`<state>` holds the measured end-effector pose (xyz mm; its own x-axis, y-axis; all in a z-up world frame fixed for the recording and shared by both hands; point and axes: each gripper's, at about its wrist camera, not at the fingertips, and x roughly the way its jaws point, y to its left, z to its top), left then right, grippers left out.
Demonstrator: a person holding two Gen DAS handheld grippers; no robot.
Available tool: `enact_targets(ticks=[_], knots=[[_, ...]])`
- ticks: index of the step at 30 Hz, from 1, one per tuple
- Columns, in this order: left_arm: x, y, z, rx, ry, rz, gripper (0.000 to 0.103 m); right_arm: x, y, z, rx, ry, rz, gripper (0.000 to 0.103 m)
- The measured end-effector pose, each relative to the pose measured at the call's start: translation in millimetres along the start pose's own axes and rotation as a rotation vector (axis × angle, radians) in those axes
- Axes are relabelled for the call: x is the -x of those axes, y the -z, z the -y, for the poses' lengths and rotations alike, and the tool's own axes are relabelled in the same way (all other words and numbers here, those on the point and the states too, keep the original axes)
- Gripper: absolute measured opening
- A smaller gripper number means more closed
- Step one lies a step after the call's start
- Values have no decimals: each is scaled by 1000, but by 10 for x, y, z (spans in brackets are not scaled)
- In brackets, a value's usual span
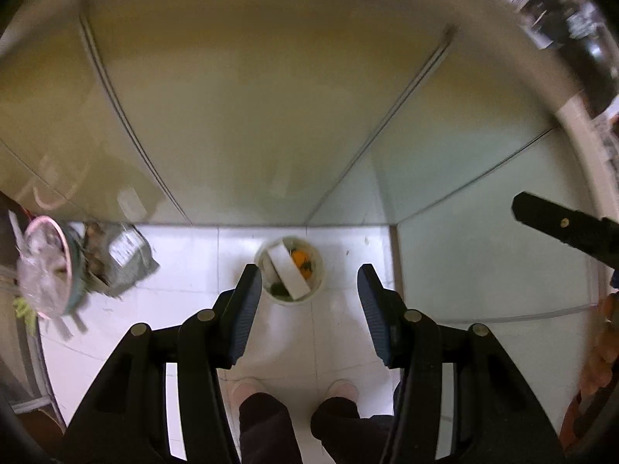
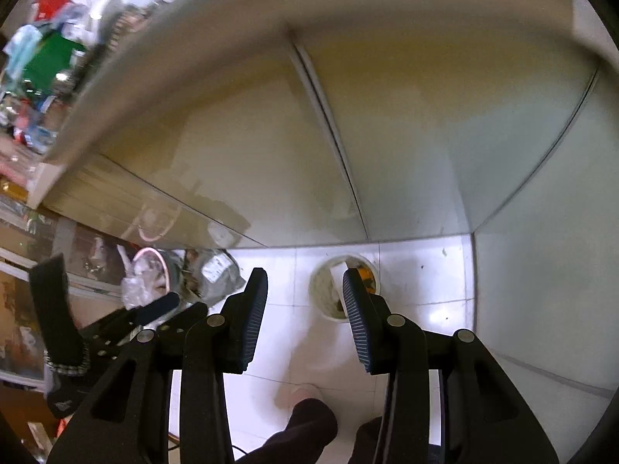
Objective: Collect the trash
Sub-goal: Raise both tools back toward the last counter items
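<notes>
A small white trash bin (image 1: pixel 318 284) stands on the white tiled floor far below, against the cabinet base. Inside it lie a white box (image 1: pixel 288 270) and orange peel (image 1: pixel 301 259). My left gripper (image 1: pixel 308 268) hangs high above the bin, open, with nothing between its blue pads. My right gripper (image 2: pixel 305 272) is also open and empty, and its right finger covers part of the bin (image 2: pixel 323 286). One finger of the right gripper (image 1: pixel 561 226) shows at the right edge of the left wrist view. The left gripper (image 2: pixel 112 301) shows at the left of the right wrist view.
A pink-rimmed bin lined with clear plastic (image 1: pixel 46 266) and a grey wrapped package (image 1: pixel 123 255) lie on the floor at the left. Pale cabinet doors (image 1: pixel 251 116) rise behind. The person's dark trouser legs and pink slippers (image 1: pixel 247 386) stand below. A cluttered counter (image 2: pixel 46 50) is at upper left.
</notes>
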<state>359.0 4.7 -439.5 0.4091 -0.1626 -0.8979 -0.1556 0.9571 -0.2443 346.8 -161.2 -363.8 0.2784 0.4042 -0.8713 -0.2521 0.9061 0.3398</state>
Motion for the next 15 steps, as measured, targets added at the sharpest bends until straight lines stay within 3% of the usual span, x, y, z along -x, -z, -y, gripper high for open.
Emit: enact_targets(ticks=[6,15], knots=[[1404,-267,127,-46,17,160,58,1025,-152,-469,35,12,116,37],[3001,-516,83,-111,24,444,71,2184,-211,-1121,95,30,350,38]])
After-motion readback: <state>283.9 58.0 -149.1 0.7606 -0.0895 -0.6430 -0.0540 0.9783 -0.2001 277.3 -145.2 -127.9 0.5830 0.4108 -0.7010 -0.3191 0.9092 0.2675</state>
